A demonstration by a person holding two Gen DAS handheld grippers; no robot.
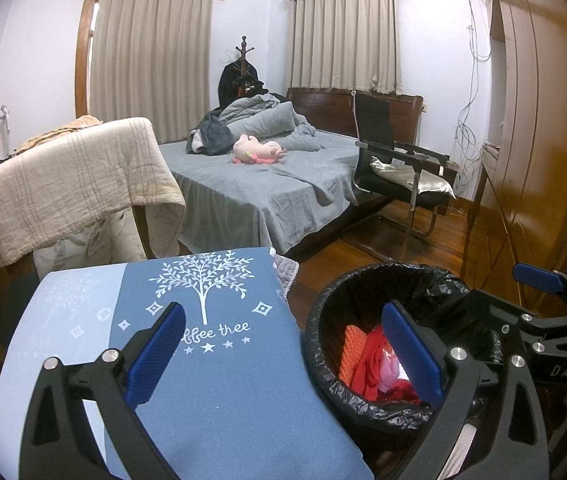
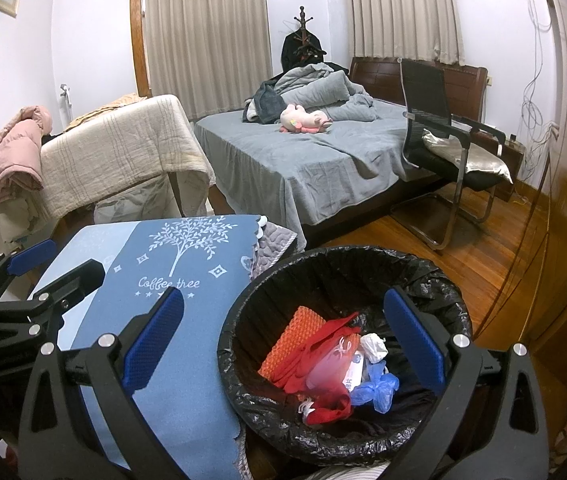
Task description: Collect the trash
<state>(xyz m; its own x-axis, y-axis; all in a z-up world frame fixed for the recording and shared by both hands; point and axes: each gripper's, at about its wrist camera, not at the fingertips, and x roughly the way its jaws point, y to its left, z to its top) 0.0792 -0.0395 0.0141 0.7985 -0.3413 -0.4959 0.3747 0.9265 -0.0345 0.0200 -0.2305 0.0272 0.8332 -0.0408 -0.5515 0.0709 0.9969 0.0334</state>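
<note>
Both grippers stand wide apart and empty: the right gripper (image 2: 283, 340) at lower centre frames the trash bin (image 2: 243, 400), the left gripper (image 1: 283, 348) spans the blue cloth (image 1: 223, 380) and bin rim. "DAS" marks the right gripper's body; the cloth reads "Coffee tree". One black-lined bin holds a red bag (image 2: 323, 356), orange mesh (image 2: 287, 340), white wad (image 2: 373, 346), blue wrapper (image 2: 377, 388). Farther up lie one bed (image 2: 303, 160) and one chair (image 2: 443, 132).
</note>
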